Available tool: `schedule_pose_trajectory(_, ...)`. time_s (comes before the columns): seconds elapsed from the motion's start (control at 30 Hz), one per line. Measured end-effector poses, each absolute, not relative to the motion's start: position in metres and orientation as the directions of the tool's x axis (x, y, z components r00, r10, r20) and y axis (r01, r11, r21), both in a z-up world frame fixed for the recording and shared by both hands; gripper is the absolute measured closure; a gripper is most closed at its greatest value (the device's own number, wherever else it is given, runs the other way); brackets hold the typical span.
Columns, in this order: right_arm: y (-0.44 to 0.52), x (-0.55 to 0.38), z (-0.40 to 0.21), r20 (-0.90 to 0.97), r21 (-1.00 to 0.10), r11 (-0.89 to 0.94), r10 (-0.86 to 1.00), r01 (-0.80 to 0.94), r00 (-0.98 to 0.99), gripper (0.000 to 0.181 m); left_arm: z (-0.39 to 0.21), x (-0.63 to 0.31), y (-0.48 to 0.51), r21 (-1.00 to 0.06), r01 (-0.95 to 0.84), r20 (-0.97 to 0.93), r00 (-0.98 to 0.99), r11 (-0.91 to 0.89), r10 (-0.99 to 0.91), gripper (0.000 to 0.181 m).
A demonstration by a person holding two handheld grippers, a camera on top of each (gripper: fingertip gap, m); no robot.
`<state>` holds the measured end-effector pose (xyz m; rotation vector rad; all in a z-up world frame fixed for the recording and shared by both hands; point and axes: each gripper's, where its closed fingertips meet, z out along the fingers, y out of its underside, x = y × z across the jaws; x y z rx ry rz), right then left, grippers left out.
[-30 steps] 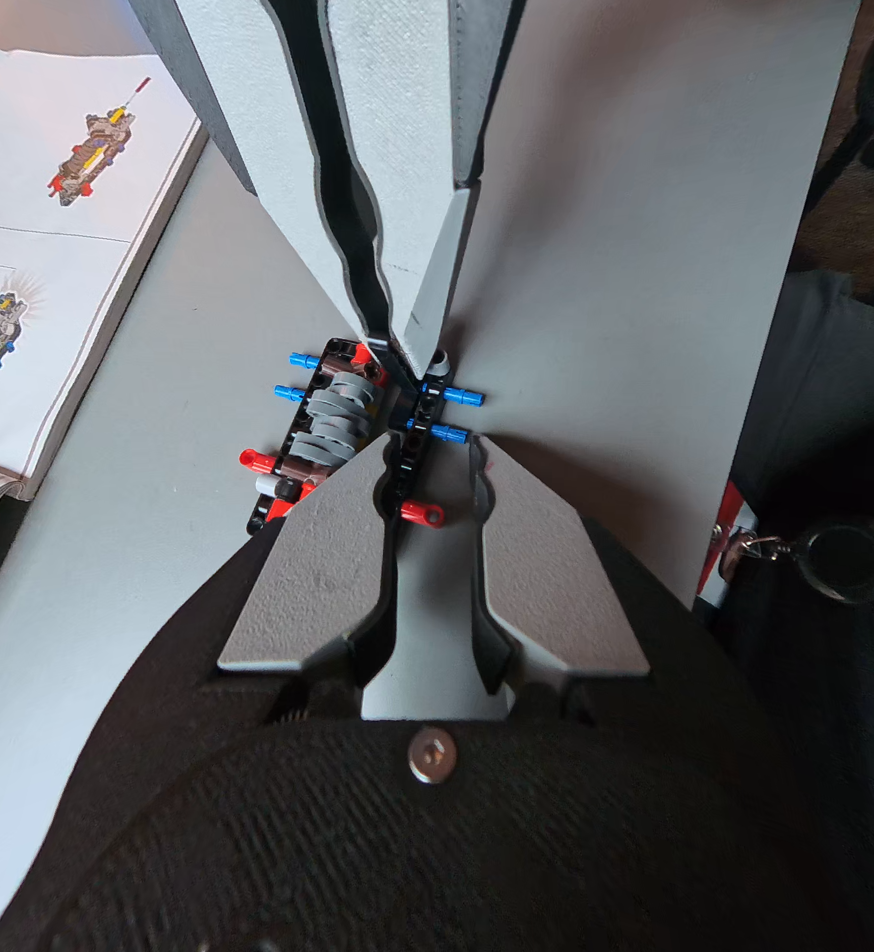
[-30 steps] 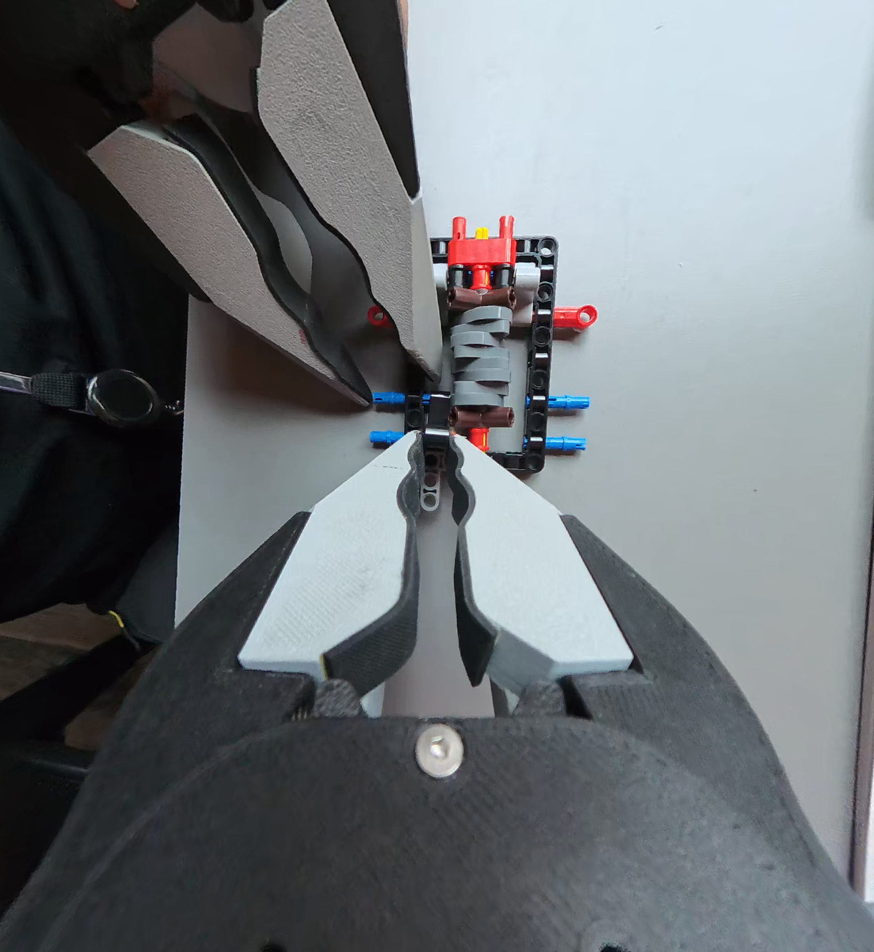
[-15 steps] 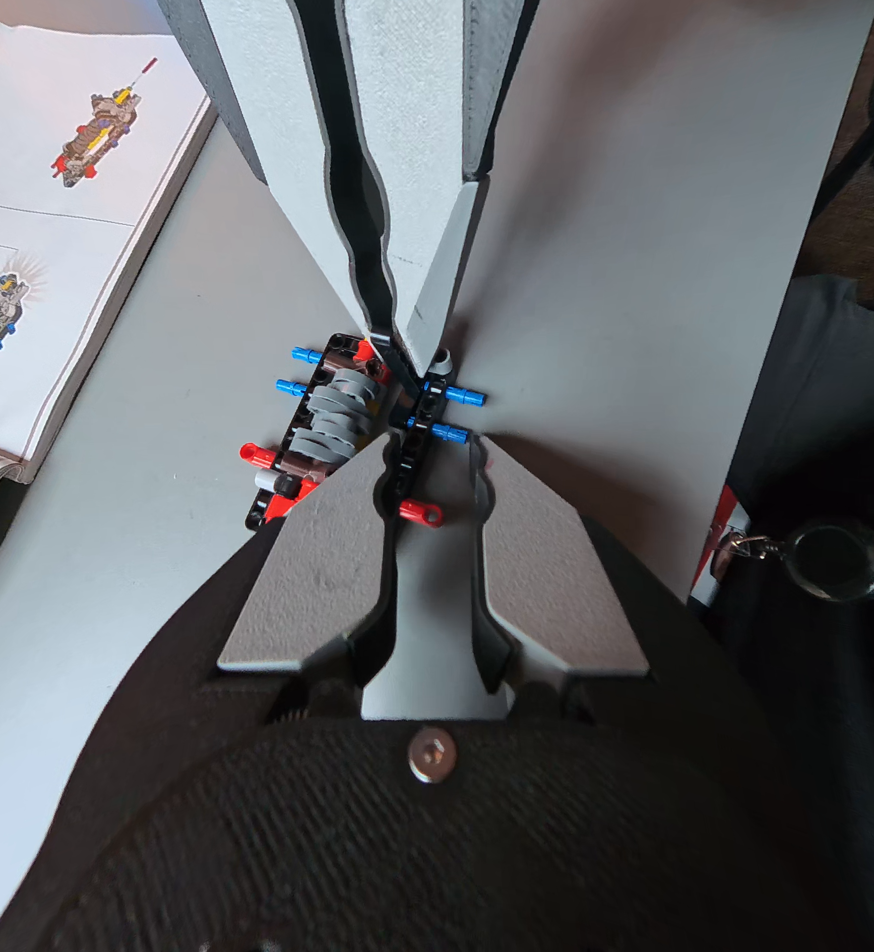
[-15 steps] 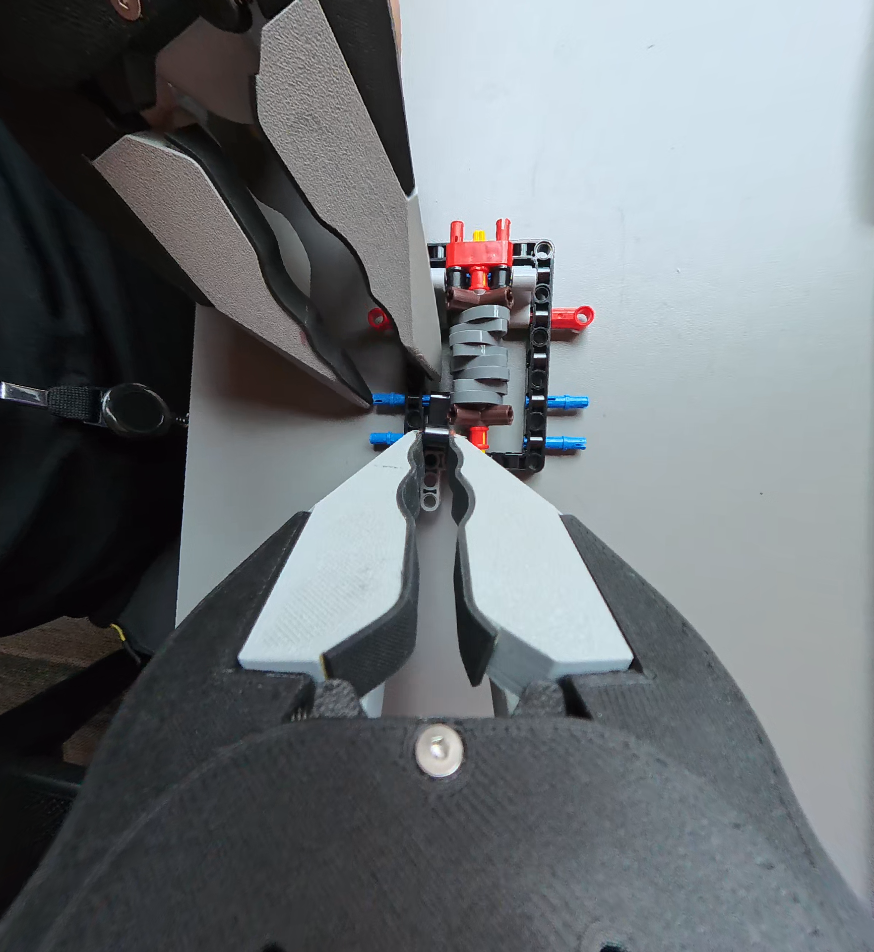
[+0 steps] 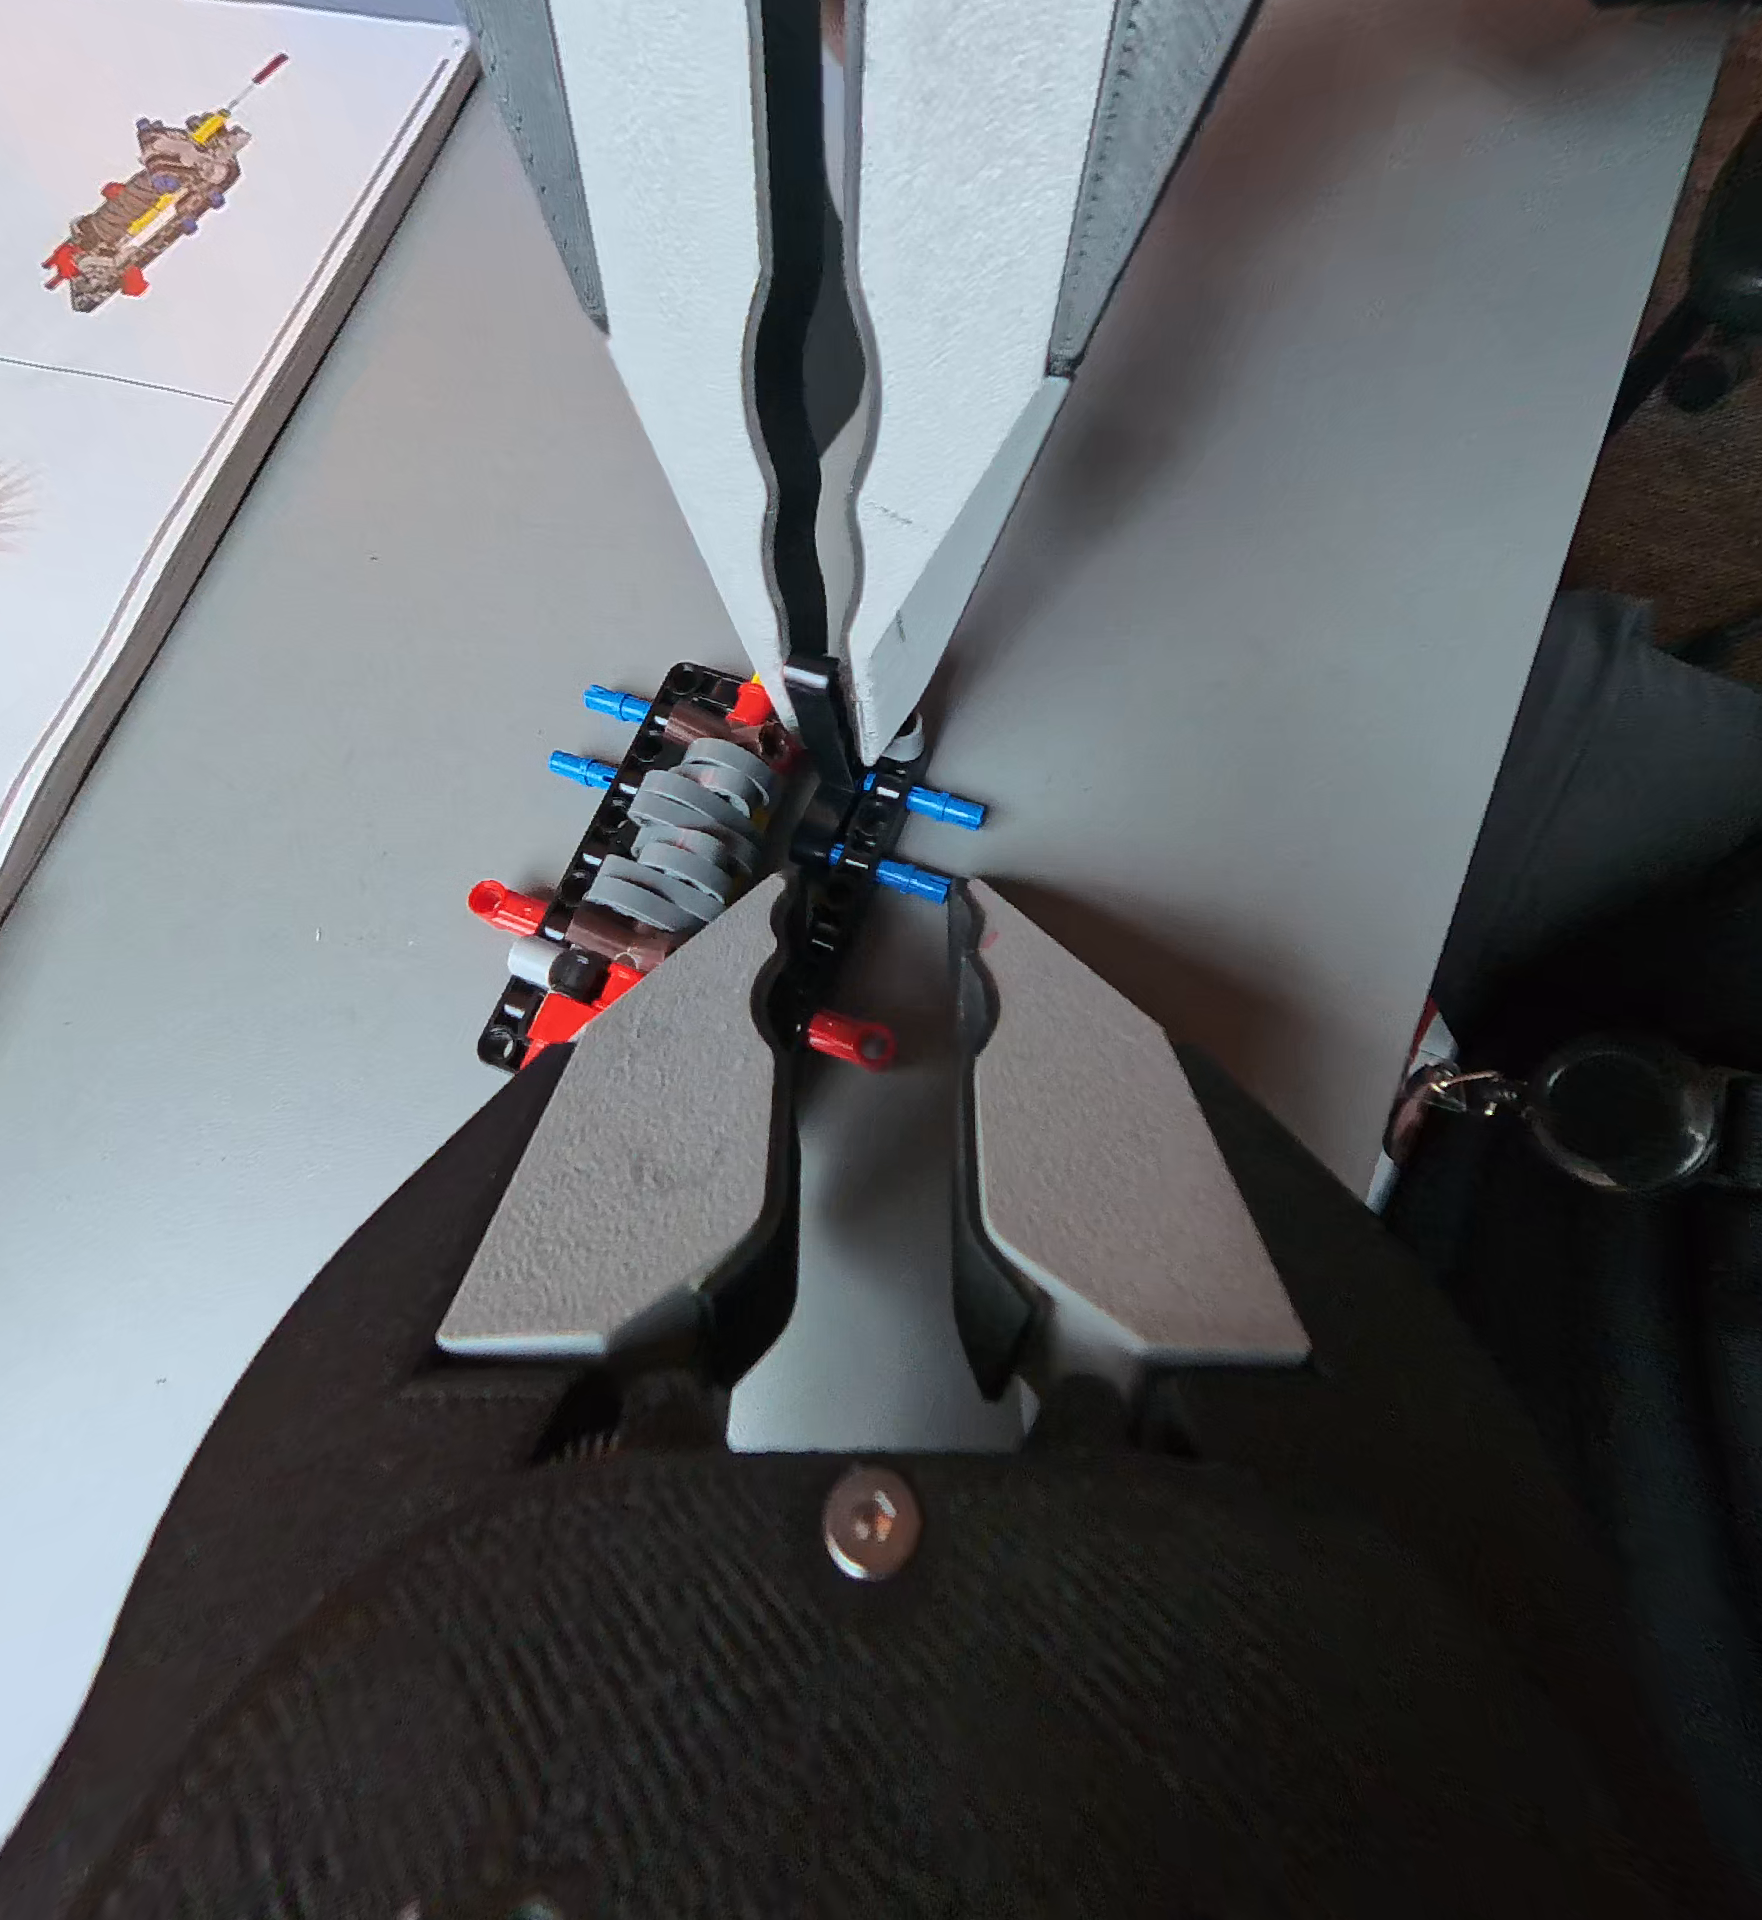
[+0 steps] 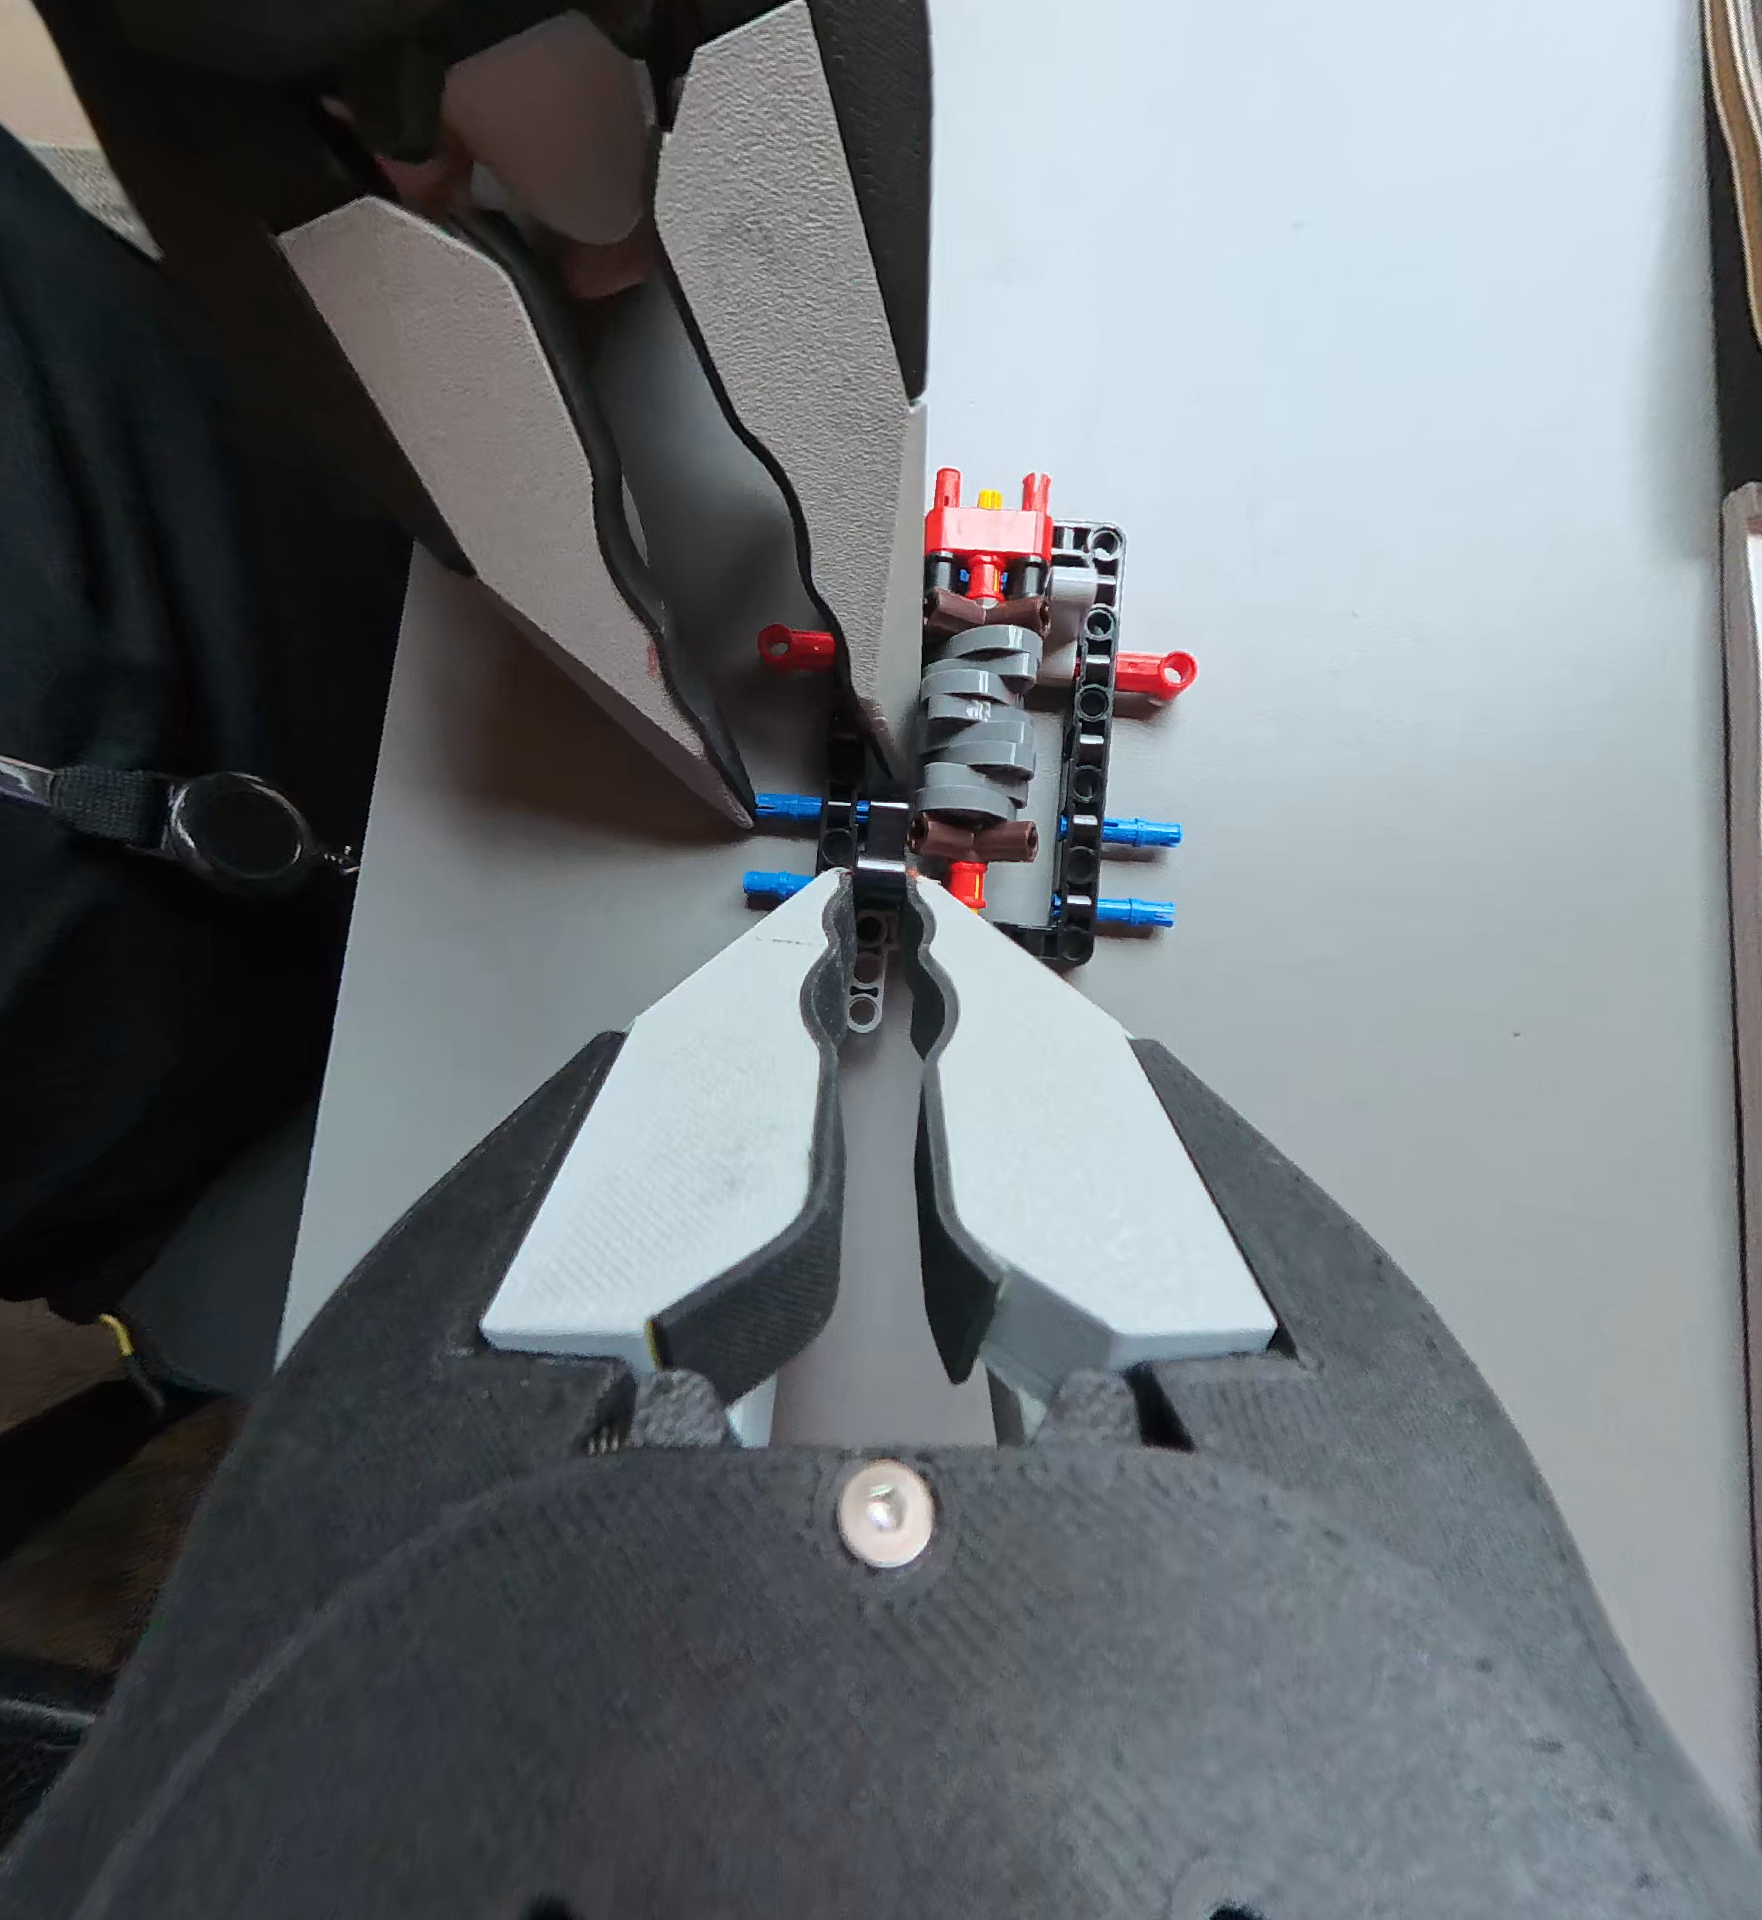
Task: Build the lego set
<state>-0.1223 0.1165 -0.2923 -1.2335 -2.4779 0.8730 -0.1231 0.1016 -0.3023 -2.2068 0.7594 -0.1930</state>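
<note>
Little has shifted since the earlier frames — only the instruction booklet (image 5: 77,436) is seen slightly displaced. On the grey table (image 6: 1376,312), near its edge, the lego frame assembly (image 6: 1022,727) is straddled by the spread left gripper (image 5: 861,904). A black beam (image 6: 872,925) is pinched by the right gripper (image 6: 877,914) against the frame — ridged grey discs inside.

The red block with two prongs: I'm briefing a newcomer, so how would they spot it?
On the pale grey table lies a black rectangular lego frame. At its far end in the right wrist view sits the red block with two prongs, the only red piece topped by a yellow stud.
</note>
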Motion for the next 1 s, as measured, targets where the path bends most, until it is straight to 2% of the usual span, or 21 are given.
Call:
schedule_pose_trajectory(0.3, 0.1143, -0.1238, -0.2919, 0.067, -0.647, 0.547, 0.735, 0.532, -0.675, 0.177, -0.3018, -0.1224, 0.1019, -0.722, -0.477, -0.121, 0.801, -0.502, -0.587, 0.155)
schedule_pose_trajectory(0.57, 0.1122, -0.1232, -0.2918, -0.028, -0.679, 0.472, 0.749, 0.563, -0.662, 0.177, -0.3022, -0.1219, 0.1019, -0.723, -0.476, -0.106, 0.792, -0.500, -0.601, 0.155)
schedule_pose_trajectory(1.0, 0.1128, -0.1244, -0.2914, -0.009, -0.721, 0.453, 0.750, 0.524, -0.662, 0.177, -0.3025, -0.1219, 0.1016, -0.723, -0.470, -0.087, 0.789, -0.506, -0.608, 0.153)
